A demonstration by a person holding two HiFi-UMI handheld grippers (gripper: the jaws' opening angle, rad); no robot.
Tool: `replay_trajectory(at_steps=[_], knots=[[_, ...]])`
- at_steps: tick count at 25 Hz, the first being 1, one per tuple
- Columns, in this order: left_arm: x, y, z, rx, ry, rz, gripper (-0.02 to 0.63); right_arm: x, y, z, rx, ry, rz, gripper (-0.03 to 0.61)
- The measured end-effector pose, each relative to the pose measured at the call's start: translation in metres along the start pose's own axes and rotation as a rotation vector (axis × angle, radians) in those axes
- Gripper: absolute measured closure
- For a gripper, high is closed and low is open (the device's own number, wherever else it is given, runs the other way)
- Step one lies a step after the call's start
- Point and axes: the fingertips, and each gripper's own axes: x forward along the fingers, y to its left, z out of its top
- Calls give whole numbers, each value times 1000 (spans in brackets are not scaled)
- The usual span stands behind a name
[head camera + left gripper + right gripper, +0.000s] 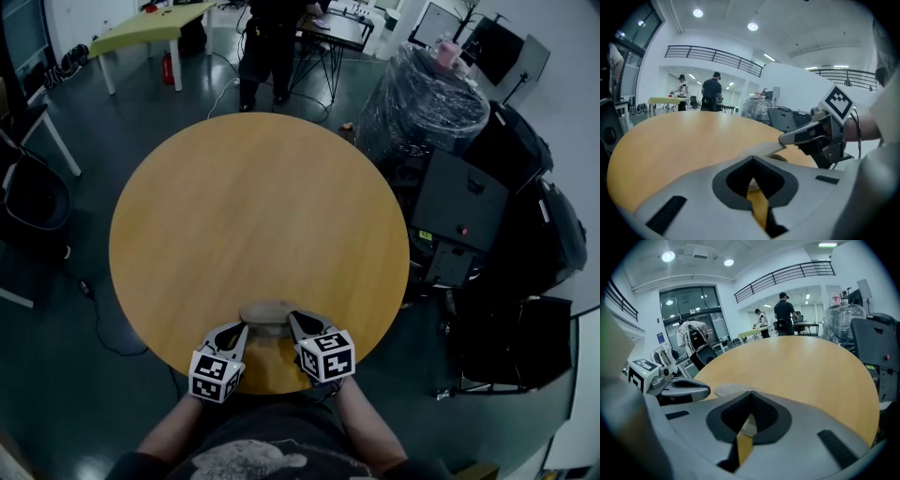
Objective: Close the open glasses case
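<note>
Big open workshop in the background, people [711,93] busy far off, and up front a round wooden bench [253,206] carrying just one thing: the case [269,313], squeezed between the two claws. Left claw [234,334] is pinched nearly together with only a sliver of bench showing through the slit and nothing held; the case lies just ahead of its tips, a touch to the right. Right claw [302,328] is the same story, clenched on nothing, with the case just ahead and to its left. From the left claw's side, the right claw's tip looks to rest on the edge of the lid [757,151], and that lid seems slightly raised, so I'd call the closing nearly there but not done. Now the danger: the case looks light and the bench slick, so a push from one tip alone could skid it forward out from between the claws instead of folding the lid. Press off-centre and the lid may twist or spring back up. And with the bench edge right behind both claws, a backward tug could drag the case off.
</note>
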Motion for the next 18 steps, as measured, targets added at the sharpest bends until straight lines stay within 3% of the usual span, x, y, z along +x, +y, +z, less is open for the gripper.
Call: replay_trajectory(at_steps=[5,18], knots=[[10,-1,14,11,-5,-1,606,-1,4,-12,16,26,21,591],[25,-8,-10,16,106,-8,606,10,6,-42,-7,130,79,591]])
